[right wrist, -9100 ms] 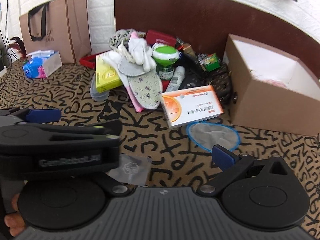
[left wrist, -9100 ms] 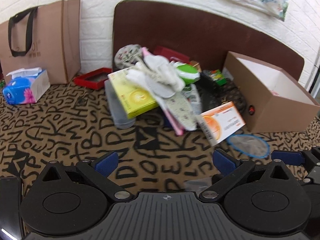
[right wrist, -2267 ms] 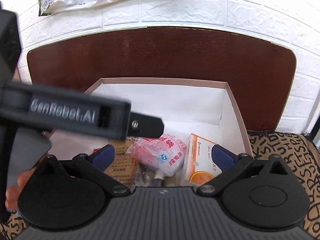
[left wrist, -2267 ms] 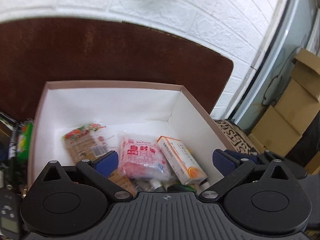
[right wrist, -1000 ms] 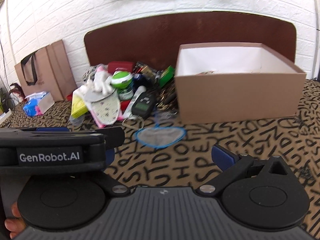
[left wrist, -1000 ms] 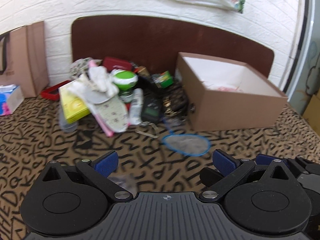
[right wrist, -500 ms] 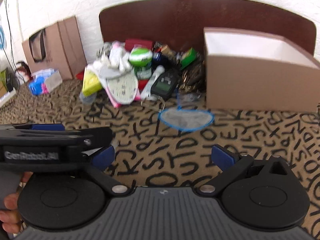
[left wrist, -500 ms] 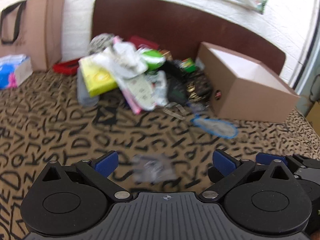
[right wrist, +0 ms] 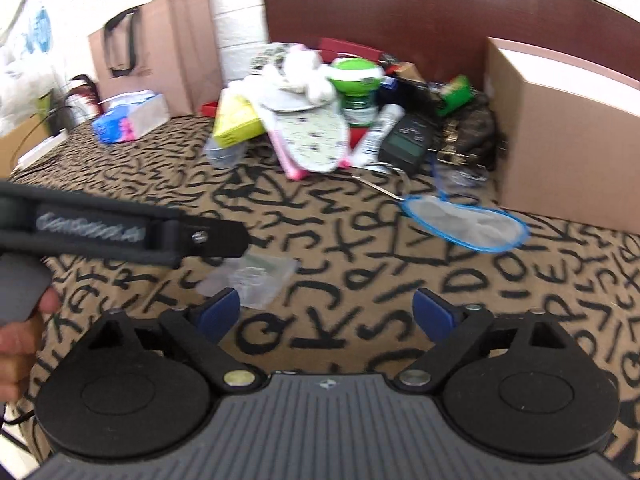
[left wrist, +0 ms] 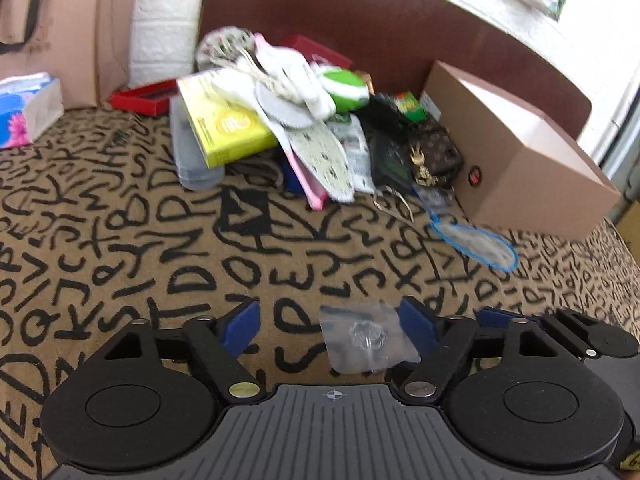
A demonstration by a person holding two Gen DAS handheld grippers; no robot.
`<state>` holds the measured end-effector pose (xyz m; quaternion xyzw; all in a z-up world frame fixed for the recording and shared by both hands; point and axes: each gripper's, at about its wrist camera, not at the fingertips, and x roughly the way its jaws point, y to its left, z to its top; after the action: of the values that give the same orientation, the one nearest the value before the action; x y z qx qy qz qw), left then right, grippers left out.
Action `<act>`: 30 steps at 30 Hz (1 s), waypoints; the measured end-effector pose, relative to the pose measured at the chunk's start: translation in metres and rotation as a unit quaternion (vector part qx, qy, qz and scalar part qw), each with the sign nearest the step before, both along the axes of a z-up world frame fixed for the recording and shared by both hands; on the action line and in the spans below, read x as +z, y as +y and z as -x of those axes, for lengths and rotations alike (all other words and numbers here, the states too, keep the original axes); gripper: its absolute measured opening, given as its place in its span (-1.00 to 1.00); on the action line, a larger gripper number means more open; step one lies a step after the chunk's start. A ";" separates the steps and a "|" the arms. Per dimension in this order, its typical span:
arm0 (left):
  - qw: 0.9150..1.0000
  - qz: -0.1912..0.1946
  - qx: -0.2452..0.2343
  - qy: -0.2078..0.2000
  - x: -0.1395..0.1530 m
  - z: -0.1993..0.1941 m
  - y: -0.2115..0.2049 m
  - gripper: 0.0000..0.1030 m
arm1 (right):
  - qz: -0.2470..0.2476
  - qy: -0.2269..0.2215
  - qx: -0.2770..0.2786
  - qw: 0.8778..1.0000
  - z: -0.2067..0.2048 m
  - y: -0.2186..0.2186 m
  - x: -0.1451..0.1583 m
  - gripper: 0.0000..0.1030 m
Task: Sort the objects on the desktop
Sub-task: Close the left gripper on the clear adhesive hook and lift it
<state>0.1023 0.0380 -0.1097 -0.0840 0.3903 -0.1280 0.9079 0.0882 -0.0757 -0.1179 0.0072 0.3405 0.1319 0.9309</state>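
Note:
A small clear plastic packet (left wrist: 366, 338) lies on the letter-print cloth between the fingers of my open left gripper (left wrist: 328, 326), closer to the right finger. It also shows in the right wrist view (right wrist: 250, 276), just ahead of my open, empty right gripper (right wrist: 326, 310). The left gripper's body (right wrist: 120, 232) crosses the left of that view. A pile of desktop objects (left wrist: 280, 112) sits at the back: yellow box, white gloves, insole, green-lidded jar, tube, black meter. A brown cardboard box (left wrist: 516, 156) stands at the right.
A blue-rimmed mesh pouch (left wrist: 474, 244) lies in front of the box. A tissue pack (left wrist: 24, 112) and a brown paper bag (left wrist: 60, 28) are at the far left. A red tray (left wrist: 140, 96) lies by the wall. A dark headboard (left wrist: 360, 12) backs the pile.
Both grippers have swung away from the cardboard box and come down low toward the cloth. The clear packet now lies between the left gripper's fingers, which have narrowed a little.

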 end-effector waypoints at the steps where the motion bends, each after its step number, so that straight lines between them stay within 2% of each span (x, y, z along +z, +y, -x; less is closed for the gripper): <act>1: 1.000 0.007 -0.013 0.009 -0.002 -0.001 0.000 0.54 | -0.001 -0.001 0.011 1.000 0.000 0.003 0.000 0.73; 3: 0.999 0.023 -0.031 0.030 -0.009 -0.006 -0.001 0.47 | -0.003 -0.003 0.035 0.999 0.002 0.010 -0.001 0.62; 5: 0.998 0.026 -0.037 0.045 -0.016 -0.008 -0.005 0.44 | -0.005 -0.007 0.051 0.999 0.003 0.017 -0.003 0.42; 7: 0.998 0.014 -0.041 0.037 -0.017 -0.006 -0.009 0.45 | -0.001 -0.005 0.063 0.998 0.002 0.023 -0.005 0.35; 10: 0.998 0.016 -0.045 0.039 -0.018 -0.009 -0.013 0.46 | 0.014 -0.006 0.070 0.997 0.000 0.031 -0.008 0.34; 13: 0.998 0.012 -0.052 0.038 -0.018 -0.009 -0.018 0.30 | 0.021 -0.013 0.080 0.996 -0.002 0.035 -0.008 0.20; 14: 0.998 0.005 -0.048 0.036 -0.018 -0.009 -0.018 0.17 | 0.022 -0.015 0.083 0.996 -0.003 0.036 -0.009 0.16; 17: 0.998 0.017 -0.038 0.039 -0.018 -0.010 -0.013 0.03 | 0.021 -0.012 0.078 0.997 -0.005 0.035 -0.010 0.16; 19: 0.998 0.026 -0.032 0.041 -0.017 -0.012 -0.011 0.14 | 0.018 -0.012 0.077 0.997 -0.005 0.035 -0.010 0.16; 23: 0.999 0.017 -0.031 0.038 -0.017 -0.010 -0.014 0.14 | 0.025 -0.015 0.077 0.997 -0.005 0.038 -0.011 0.17; 24: 0.999 0.014 -0.031 0.037 -0.017 -0.010 -0.015 0.10 | 0.025 -0.015 0.076 0.997 -0.005 0.038 -0.011 0.16; 26: 0.999 0.011 -0.028 0.037 -0.017 -0.009 -0.015 -0.13 | 0.020 -0.013 0.073 0.997 -0.005 0.035 -0.010 0.12; 30: 0.999 0.022 -0.024 0.039 -0.013 -0.005 -0.015 -0.18 | 0.014 -0.014 0.067 0.998 -0.003 0.031 -0.006 0.06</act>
<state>0.1074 0.0229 -0.1225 -0.0998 0.4245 -0.1546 0.8865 0.0908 -0.0450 -0.1243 -0.0300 0.3284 0.1891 0.9249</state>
